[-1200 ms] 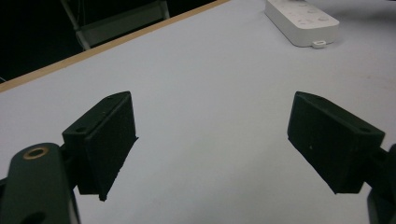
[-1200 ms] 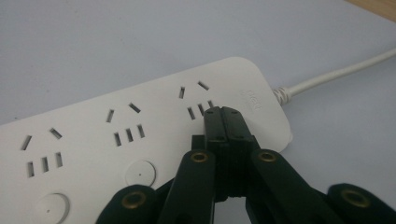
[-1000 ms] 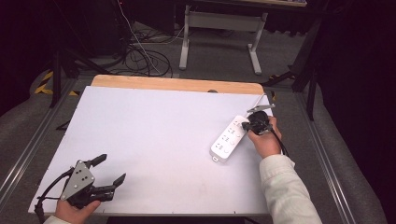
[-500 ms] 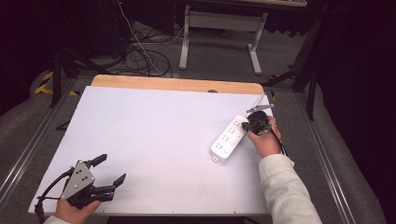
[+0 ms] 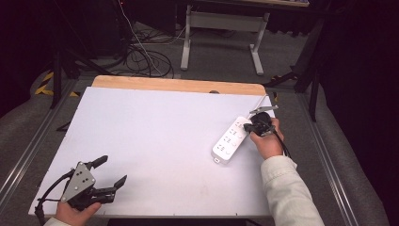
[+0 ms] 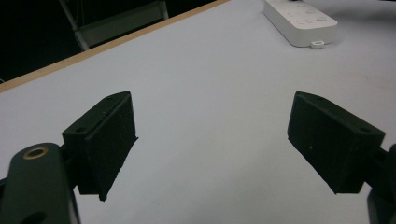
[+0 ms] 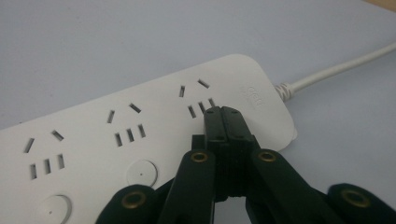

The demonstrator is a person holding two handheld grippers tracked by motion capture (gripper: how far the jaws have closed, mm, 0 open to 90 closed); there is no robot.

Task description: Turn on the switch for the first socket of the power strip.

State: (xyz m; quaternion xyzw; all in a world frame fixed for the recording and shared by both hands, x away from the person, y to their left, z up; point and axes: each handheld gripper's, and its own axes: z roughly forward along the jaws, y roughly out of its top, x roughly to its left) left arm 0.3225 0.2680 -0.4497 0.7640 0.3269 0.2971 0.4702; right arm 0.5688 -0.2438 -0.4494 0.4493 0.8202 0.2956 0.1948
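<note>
In the high view one white power strip (image 5: 230, 140) lies on the white counter (image 5: 150, 141), near its right edge, with one white cord (image 5: 261, 101) running off from its far end. The right gripper (image 5: 248, 127) sits in a hand (image 5: 266, 141) at the strip's far end, tips over the strip's top face. The left gripper (image 5: 112, 172) rests at the counter's near left corner, well apart from the strip, its fingers spread with nothing between them. Against the earlier frames nothing has shifted: strip, both hands and both grippers lie as before.

In the left gripper view two black fingers (image 6: 105, 140) stand wide apart over bare counter; the strip's near end (image 6: 299, 21) shows far off at the top right.

In the right gripper view the strip (image 7: 93, 140) shows three socket groups and two round buttons (image 7: 141, 172). The two fingers (image 7: 224, 123) are pressed together, holding nothing, tips just beside the socket group nearest the cord (image 7: 336, 70); whether they touch the strip cannot be told.
</note>
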